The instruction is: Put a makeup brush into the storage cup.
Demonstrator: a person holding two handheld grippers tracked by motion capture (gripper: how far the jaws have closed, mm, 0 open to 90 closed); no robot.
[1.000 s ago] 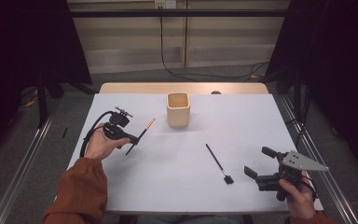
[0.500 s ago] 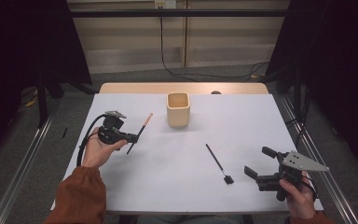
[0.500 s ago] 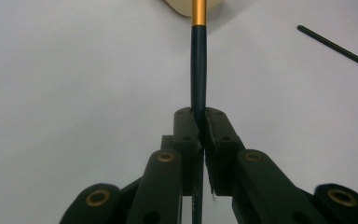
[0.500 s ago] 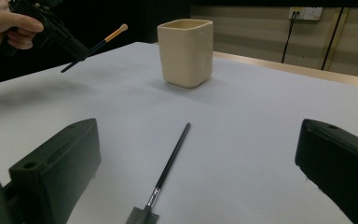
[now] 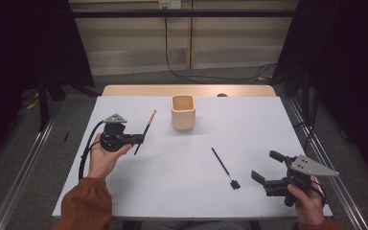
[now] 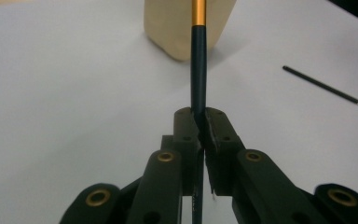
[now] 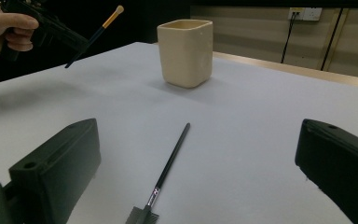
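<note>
Evidently the left gripper (image 5: pixel 139 139) has its jaws clamped on the dark shaft of a gold-banded brush (image 5: pixel 145 131), lifted off the worktop (image 5: pixel 124 191) with its tip angled toward the beige cup (image 5: pixel 183 112), likely for dropping in. The right gripper (image 5: pixel 267 168) waits wide open and empty near the flat black brush (image 5: pixel 224 167) lying on the sheet

My left gripper (image 5: pixel 141 139) is black, and the brush (image 6: pixel 198 65) it pinches has a dark teal-black handle with an orange-gold band. At twelve o'clock stands a plain cream cup (image 5: pixel 183 112). The sheet (image 5: pixel 172 177) over the table is pale lilac-white. The second brush (image 5: pixel 224 167), at four o'clock, is black. My right gripper (image 5: pixel 273 172) is black with a grey plate.
</note>
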